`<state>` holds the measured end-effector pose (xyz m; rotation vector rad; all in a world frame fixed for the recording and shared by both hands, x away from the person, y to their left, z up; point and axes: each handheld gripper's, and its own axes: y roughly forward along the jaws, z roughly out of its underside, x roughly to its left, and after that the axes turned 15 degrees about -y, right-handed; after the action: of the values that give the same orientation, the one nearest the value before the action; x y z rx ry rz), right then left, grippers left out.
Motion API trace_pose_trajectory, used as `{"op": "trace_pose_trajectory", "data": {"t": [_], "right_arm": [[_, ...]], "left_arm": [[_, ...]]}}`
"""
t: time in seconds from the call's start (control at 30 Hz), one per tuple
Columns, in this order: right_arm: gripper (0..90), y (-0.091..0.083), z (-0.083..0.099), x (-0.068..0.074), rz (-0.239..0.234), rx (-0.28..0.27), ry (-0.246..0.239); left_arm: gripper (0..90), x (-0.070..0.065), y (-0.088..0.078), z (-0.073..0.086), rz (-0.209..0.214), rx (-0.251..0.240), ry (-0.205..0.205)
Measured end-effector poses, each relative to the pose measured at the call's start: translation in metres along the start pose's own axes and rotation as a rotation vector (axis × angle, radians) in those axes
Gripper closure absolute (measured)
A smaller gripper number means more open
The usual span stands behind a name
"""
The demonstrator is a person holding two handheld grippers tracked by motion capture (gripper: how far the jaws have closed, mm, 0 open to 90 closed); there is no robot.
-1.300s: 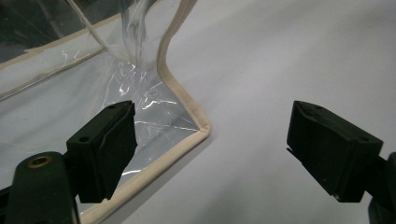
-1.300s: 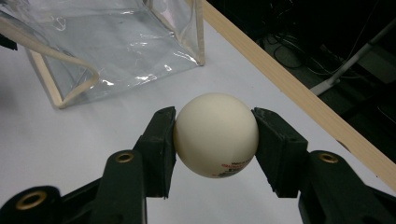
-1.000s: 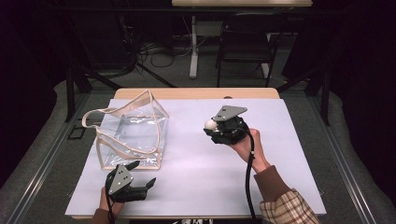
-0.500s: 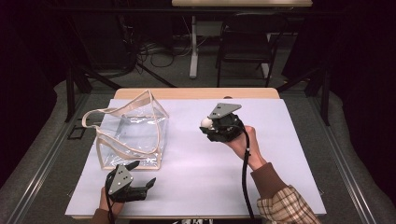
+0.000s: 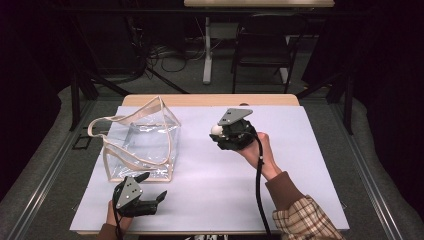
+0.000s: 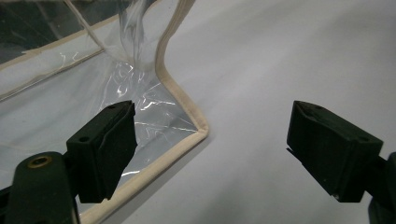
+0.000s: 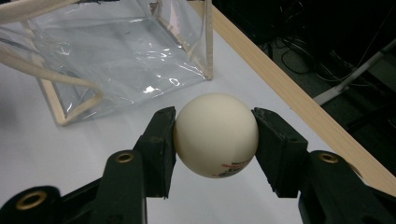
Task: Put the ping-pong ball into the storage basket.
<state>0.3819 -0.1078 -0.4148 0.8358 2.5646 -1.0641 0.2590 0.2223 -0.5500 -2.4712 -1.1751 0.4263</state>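
A white ball point(image 7: 215, 135) with small red print sits between the pads of my right gripper point(image 5: 218, 134), which is shut on it and held above the middle of the white table top. The ball point(image 5: 216, 129) points toward a clear plastic bag point(image 5: 142, 140) with beige trim and handles, standing open at the left. My left gripper point(image 5: 154, 185) rests near the front edge, just in front of the bag's near corner. In the left gripper view its jaws stand wide open with nothing between them, and the bag's trimmed corner point(image 6: 187, 116) lies ahead of them.
The white sheet point(image 5: 300, 165) covers the table, with a wooden edge point(image 5: 210, 99) along the far side. Behind the table stand a chair point(image 5: 265, 55), a desk leg point(image 5: 206, 55) and floor cables. A cable point(image 5: 258, 185) trails from the right gripper along the forearm.
My right gripper has shifted slightly left toward the bag, still shut on the ball. The left gripper has stayed where it was.
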Motion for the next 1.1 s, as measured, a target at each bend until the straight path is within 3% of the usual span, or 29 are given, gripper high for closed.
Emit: {"op": "trace_pose_trajectory", "data": {"t": [1.1], "right_arm": [[50.9, 0.010, -0.027, 0.001, -0.013, -0.006, -0.050]], "left_arm": [[16.0, 0.000, 0.000, 0.000, 0.001, -0.003, 0.002]]}}
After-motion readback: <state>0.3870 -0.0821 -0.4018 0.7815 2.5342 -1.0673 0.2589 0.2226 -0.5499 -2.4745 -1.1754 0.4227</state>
